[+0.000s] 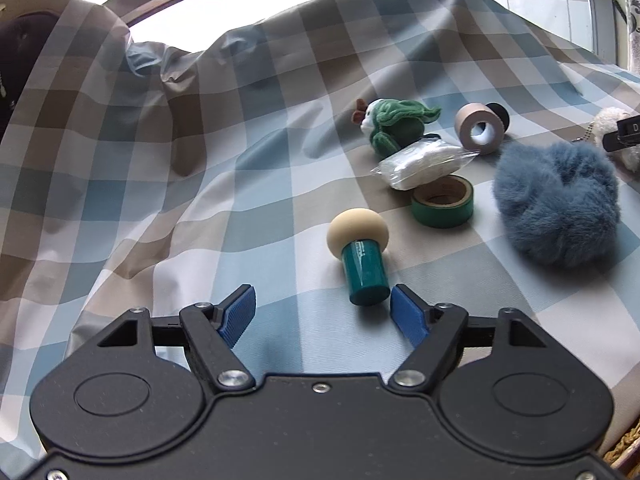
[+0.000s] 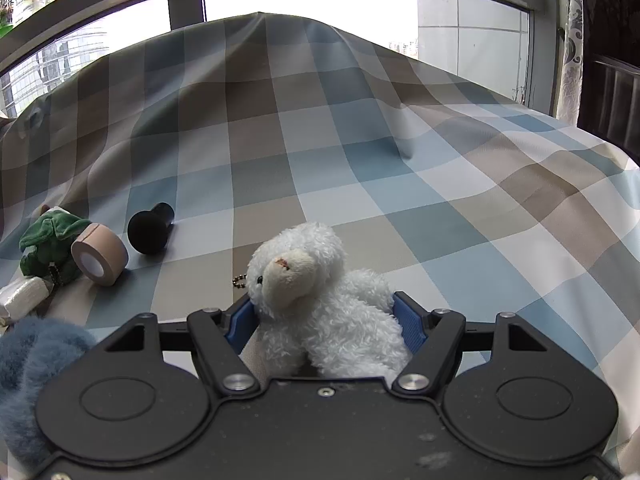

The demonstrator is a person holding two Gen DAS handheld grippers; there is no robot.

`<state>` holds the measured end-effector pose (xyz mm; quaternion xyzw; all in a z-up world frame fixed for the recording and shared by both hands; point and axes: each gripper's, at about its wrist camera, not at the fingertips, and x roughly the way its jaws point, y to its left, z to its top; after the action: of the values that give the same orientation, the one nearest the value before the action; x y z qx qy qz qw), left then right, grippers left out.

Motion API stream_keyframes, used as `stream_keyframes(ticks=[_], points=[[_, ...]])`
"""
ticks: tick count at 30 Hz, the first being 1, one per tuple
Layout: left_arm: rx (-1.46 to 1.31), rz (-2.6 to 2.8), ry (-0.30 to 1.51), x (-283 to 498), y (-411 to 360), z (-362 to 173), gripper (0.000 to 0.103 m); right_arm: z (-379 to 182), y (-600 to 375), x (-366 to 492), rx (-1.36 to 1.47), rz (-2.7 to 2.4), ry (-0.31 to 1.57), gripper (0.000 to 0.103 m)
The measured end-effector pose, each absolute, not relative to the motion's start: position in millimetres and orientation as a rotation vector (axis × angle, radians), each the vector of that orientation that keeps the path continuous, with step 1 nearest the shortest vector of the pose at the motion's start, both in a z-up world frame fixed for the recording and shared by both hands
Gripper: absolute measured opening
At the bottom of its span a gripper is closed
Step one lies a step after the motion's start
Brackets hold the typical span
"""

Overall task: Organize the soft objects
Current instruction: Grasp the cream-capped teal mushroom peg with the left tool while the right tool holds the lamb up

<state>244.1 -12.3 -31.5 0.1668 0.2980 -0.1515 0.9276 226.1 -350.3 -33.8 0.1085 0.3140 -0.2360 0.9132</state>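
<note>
Right tongs (image 2: 324, 320) clamp the light, squashy white teddy (image 2: 316, 292) at lower centre by its body; left tongs (image 1: 323, 312) gape empty.

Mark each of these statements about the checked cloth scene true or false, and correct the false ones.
1. The right gripper is shut on the white plush bear. True.
2. The left gripper holds the teal-handled sponge applicator. False: its jaws are apart and hold nothing; the applicator lies on the cloth, its base just past the right pad.
3. The green tape roll lies flat, hole up. True.
4. The beige tape roll is stacked on the green one. False: it rests apart, on its side.
5. The blue fluffy pom-pom sits inside a basket. False: it sits on the checked cloth.
</note>
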Motion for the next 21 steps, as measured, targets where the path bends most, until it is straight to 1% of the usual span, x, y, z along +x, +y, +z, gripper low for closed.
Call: stream_keyframes(ticks=[5,7,8,13,17,19,21], points=[[0.270,-0.222,0.657,256,6,-32,0.073,-33,-349,225,0.219,-0.484,0.644,0.071],[0.254,-0.183,0.670,260,10,-32,0.078,-33,-349,224,0.220,-0.483,0.644,0.071],[0.255,-0.162,0.673,261,11,-32,0.078,-33,-349,224,0.220,-0.483,0.644,0.071],[0.244,-0.010,0.698,268,13,-30,0.078,-33,-349,223,0.224,-0.482,0.643,0.071],[0.142,0.055,0.732,264,17,-22,0.077,-31,-348,222,0.224,-0.478,0.642,0.071],[0.051,0.068,0.726,256,20,-13,0.075,-31,-348,222,0.222,-0.477,0.642,0.071],[-0.070,0.043,0.756,253,21,-4,0.076,-31,-348,221,0.226,-0.474,0.641,0.071]])
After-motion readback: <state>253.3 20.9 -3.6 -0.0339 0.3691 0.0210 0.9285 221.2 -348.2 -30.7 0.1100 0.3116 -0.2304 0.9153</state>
